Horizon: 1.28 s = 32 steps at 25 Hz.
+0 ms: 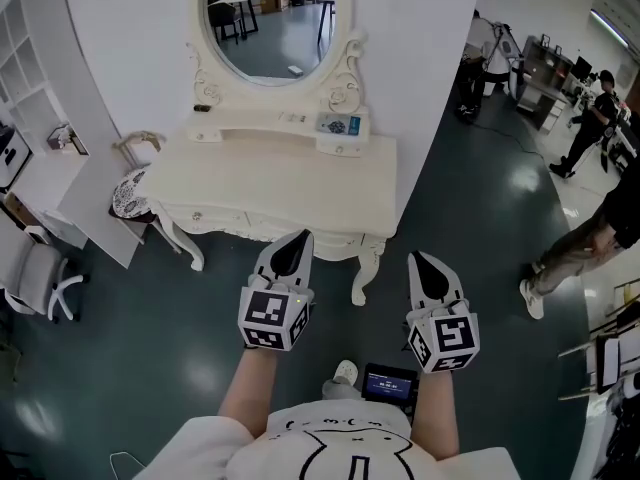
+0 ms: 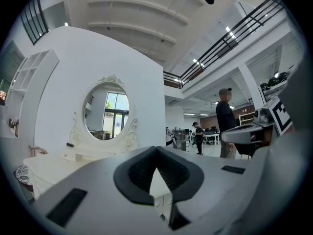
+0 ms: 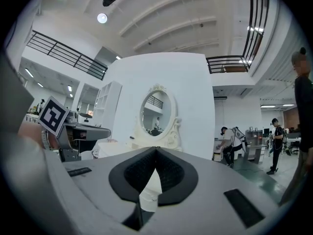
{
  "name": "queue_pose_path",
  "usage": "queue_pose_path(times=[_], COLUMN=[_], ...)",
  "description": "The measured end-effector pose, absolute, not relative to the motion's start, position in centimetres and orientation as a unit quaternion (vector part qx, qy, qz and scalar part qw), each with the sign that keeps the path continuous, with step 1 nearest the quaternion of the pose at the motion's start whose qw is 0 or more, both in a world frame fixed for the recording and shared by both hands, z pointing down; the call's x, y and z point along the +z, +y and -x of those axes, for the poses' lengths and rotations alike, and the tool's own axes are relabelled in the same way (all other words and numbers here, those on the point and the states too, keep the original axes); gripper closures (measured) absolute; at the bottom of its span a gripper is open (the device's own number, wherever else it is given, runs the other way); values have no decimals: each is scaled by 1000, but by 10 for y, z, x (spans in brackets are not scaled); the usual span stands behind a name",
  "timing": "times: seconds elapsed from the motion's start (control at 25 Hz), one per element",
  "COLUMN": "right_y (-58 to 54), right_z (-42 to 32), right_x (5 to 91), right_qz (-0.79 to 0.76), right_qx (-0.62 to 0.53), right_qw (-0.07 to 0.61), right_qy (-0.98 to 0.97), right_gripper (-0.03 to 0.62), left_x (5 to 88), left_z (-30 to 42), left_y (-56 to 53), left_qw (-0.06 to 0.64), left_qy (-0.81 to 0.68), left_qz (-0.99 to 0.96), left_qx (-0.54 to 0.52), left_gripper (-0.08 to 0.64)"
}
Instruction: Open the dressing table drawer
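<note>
A cream dressing table (image 1: pixel 270 183) with an oval mirror (image 1: pixel 270 18) stands against the white wall. Its drawer front (image 1: pixel 215 216), with a small knob, faces me. My left gripper (image 1: pixel 303 234) hovers just short of the table's front edge, its jaws closed to a point and holding nothing. My right gripper (image 1: pixel 415 256) is shut and empty too, off the table's right front corner above the floor. In the left gripper view the left gripper (image 2: pixel 156 148) points at the table (image 2: pixel 49 165). The right gripper (image 3: pixel 156 148) points at the mirror (image 3: pixel 158 112) from further off.
A patterned stool (image 1: pixel 128 193) stands at the table's left end, with a white shelf unit (image 1: pixel 30 58) and an office chair (image 1: pixel 40 278) beyond. A small box (image 1: pixel 338 125) sits on the table's raised shelf. People (image 1: pixel 575 248) stand on the dark floor to the right.
</note>
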State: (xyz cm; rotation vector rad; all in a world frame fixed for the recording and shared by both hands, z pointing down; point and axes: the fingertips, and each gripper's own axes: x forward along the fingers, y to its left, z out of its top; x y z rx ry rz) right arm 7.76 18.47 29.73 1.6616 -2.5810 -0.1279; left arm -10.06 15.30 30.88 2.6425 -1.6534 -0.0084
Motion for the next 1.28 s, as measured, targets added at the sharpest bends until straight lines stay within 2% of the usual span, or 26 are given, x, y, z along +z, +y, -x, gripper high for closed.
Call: queue_pose_path(times=[0.6, 1.28], right_y=[87, 26], right_z=[-121, -137], right_x=[299, 309], right_qz=[-514, -513], right_qx=[-39, -28], right_qw=[31, 34], right_qy=[-856, -857], right_gripper=[578, 578], left_x=[312, 320], left_z=[60, 52], left_y=[68, 2], left_qw=[16, 29], left_qy=[-558, -566], left_qz=[-830, -824], left_qx=[-4, -1], left_gripper=[548, 548])
